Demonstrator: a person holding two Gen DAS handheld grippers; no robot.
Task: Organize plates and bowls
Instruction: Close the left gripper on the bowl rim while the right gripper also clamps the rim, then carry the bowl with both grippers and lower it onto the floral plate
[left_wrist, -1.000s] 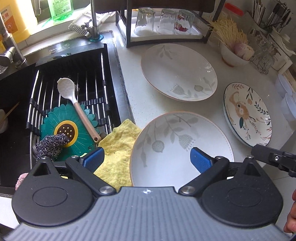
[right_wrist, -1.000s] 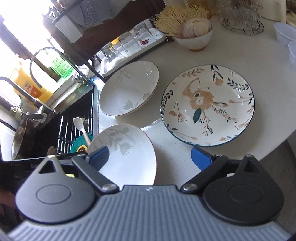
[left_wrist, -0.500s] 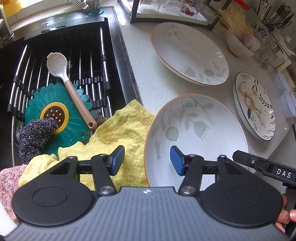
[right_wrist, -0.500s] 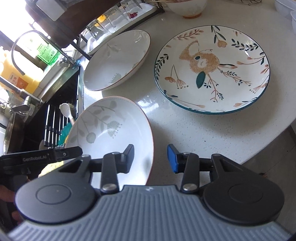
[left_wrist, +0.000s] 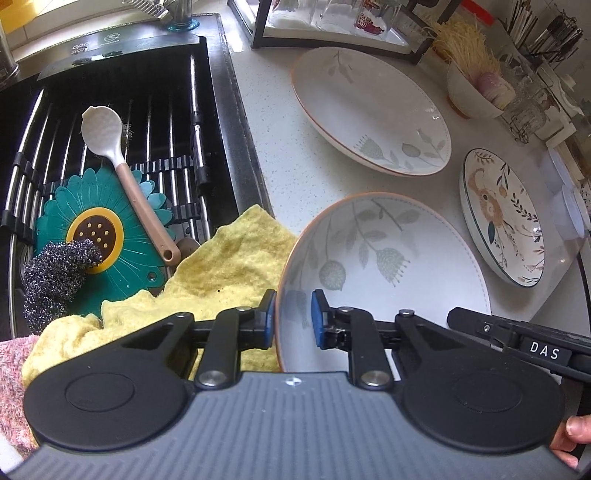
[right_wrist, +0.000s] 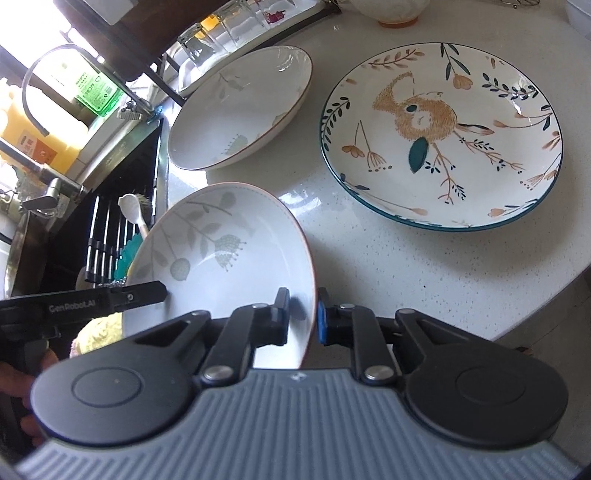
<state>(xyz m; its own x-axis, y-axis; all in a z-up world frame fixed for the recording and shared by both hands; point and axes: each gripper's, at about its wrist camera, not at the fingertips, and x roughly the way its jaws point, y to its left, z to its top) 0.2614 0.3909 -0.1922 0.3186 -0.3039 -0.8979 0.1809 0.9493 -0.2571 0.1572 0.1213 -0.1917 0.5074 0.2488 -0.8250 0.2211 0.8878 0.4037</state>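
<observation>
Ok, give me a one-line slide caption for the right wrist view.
Right gripper straddles the near leaf-print bowl's rim, the rabbit plate and a second leaf-print bowl beyond on the white counter.

"DAS" stands on the right claw (left_wrist: 543, 350) body; "GenRobot.AI" on the left claw (right_wrist: 74, 306) body.

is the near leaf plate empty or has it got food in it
Empty. The near leaf plate shows only its bare white glaze and printed leaves in both views. The left gripper and right gripper straddle opposite sides of its rim.
</observation>
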